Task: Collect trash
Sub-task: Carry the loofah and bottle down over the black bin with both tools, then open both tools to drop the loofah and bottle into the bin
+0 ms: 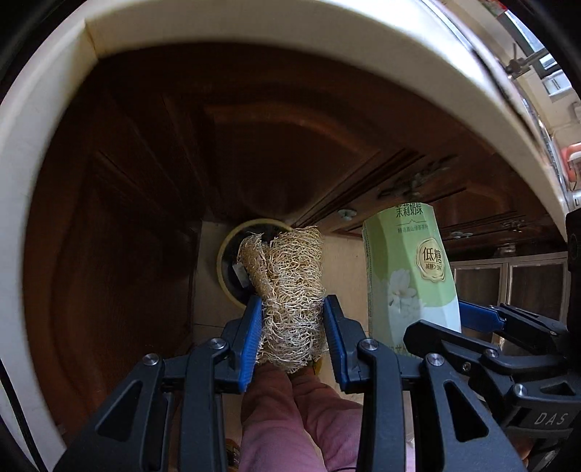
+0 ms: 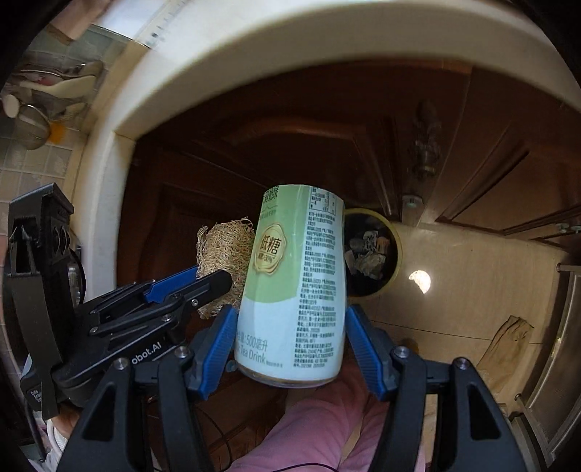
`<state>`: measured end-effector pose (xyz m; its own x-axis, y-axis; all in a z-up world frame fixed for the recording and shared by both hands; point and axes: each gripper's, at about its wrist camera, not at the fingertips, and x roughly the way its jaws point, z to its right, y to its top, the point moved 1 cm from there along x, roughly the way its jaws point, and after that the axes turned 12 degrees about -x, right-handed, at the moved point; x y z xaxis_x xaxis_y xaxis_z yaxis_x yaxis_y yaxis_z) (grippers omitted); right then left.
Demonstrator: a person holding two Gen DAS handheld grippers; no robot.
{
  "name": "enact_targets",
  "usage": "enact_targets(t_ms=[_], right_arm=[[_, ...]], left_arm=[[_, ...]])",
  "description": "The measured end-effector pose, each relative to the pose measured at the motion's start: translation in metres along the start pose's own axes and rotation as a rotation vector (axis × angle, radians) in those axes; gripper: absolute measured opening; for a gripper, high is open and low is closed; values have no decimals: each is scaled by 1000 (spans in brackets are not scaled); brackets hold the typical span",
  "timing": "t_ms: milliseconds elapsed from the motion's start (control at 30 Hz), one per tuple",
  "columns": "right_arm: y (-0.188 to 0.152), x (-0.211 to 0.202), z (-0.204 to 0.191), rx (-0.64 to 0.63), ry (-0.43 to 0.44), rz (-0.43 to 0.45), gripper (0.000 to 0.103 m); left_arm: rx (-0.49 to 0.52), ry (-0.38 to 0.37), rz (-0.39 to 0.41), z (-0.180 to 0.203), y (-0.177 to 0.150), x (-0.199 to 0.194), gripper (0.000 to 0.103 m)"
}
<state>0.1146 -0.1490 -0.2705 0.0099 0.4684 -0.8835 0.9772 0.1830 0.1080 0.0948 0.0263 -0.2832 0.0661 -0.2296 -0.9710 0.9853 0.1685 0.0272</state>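
My left gripper (image 1: 292,308) is shut on a tan loofah scrubber (image 1: 290,287), whose fibrous body stands up between the blue pads. Straight below it on the floor lies a round yellow-rimmed trash bin (image 1: 227,268), mostly hidden behind the loofah. My right gripper (image 2: 290,316) is shut on a pale green milk-tea bottle (image 2: 294,283), held upside down with its base toward the camera. The bin (image 2: 397,250) shows in the right wrist view just right of the bottle, with crumpled paper inside. The bottle (image 1: 408,276) and the right gripper (image 1: 479,319) appear at the right of the left wrist view.
A cream countertop edge (image 1: 254,29) arcs overhead, with dark wooden cabinet doors (image 1: 145,181) below it. The floor (image 2: 472,290) is beige tile; a brown scrap (image 2: 508,341) lies on it at right. A person's pink trouser leg (image 1: 290,417) is below both grippers.
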Motion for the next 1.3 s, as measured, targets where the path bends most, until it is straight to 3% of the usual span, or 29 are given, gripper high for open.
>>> enact_targets(t_ms=[267, 500, 700, 1033, 1300], right_arm=[[-1, 101, 53, 70, -5, -61, 63], [5, 167, 85, 107, 14, -105, 64], [8, 193, 102, 152, 28, -115, 64], [-6, 189, 105, 169, 23, -120, 64], [-17, 158, 87, 159, 15, -105, 64]], left_arm=[[-85, 17, -49, -46, 10, 105, 33], [-91, 49, -79, -52, 16, 164, 35], [-75, 70, -63, -59, 19, 176, 54], [-97, 105, -89, -69, 24, 187, 56], [-85, 96, -94, -59, 13, 151, 56]])
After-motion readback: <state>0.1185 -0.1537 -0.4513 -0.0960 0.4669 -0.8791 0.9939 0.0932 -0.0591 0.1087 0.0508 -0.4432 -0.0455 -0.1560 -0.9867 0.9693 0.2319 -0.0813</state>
